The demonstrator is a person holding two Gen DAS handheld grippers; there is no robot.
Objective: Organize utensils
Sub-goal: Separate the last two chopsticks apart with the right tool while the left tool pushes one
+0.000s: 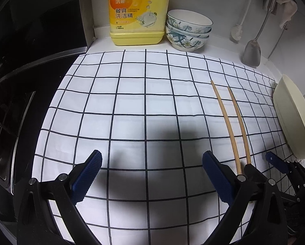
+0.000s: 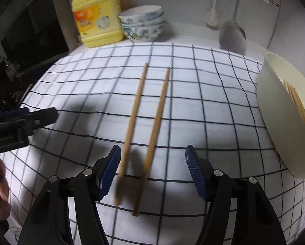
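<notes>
Right gripper [image 2: 153, 173] low over checked cloth [image 2: 193, 112], jaws wide, straddling two chopsticks [image 2: 152, 126]. Left gripper [image 1: 152, 173] spread, empty. Chopsticks' near ends blurred.

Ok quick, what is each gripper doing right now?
Left gripper: open, holding nothing.
Right gripper: open, fingers either side of the two chopsticks, not gripping them.
</notes>
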